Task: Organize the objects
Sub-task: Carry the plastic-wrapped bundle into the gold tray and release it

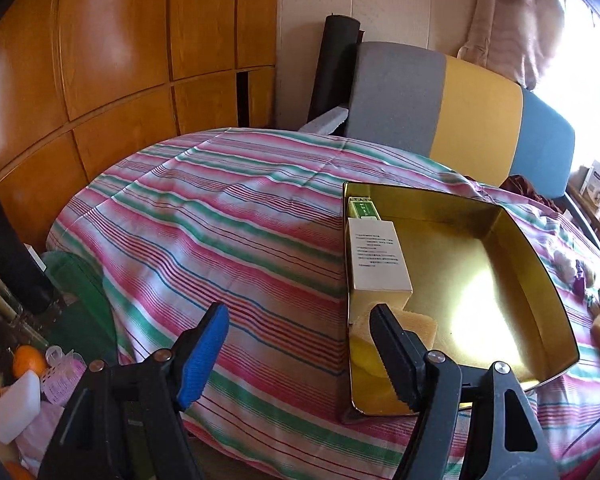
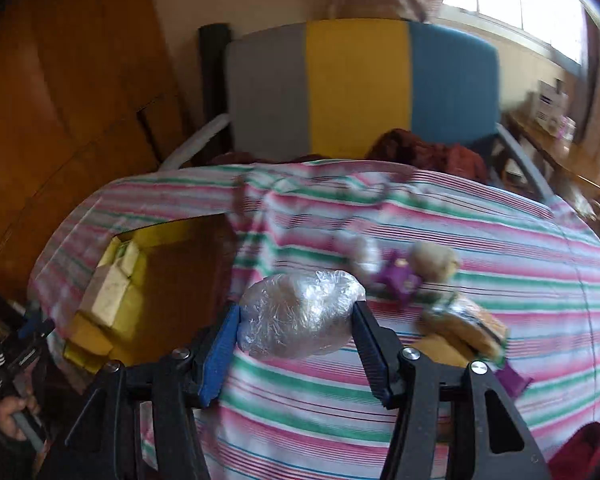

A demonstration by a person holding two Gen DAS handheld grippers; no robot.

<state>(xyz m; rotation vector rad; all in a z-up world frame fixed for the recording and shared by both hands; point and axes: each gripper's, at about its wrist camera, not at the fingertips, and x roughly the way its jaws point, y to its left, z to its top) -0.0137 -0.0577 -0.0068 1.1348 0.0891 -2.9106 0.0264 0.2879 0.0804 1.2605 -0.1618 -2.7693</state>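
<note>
A gold tin box (image 1: 440, 264) lies open on the striped bedspread (image 1: 220, 220), and everything is placed relative to it. Along its left wall three things are already lined up: a small green carton (image 1: 363, 208) at the far end, a white carton (image 1: 378, 256) in the middle and a yellow sponge (image 1: 414, 322) nearest the camera, a packing that appears meant to leave the rest of the floor free.

The left claw (image 1: 300, 354) is held just over the box's near left corner with its jaws apart and nothing between them; one finger is seen in front of the sponge, without any grip on it.

The right claw (image 2: 296, 320) is closed on a plastic-wrapped lump (image 2: 300, 314), pinched at its two sides so that the loose film cannot slip, and it is carried clear of the bedspread, to the right of the box. The box is judged to be its destination.

Right of the box, more loose items (image 2: 404, 276) are left on the bedspread, blurred, among them something purple.
</note>
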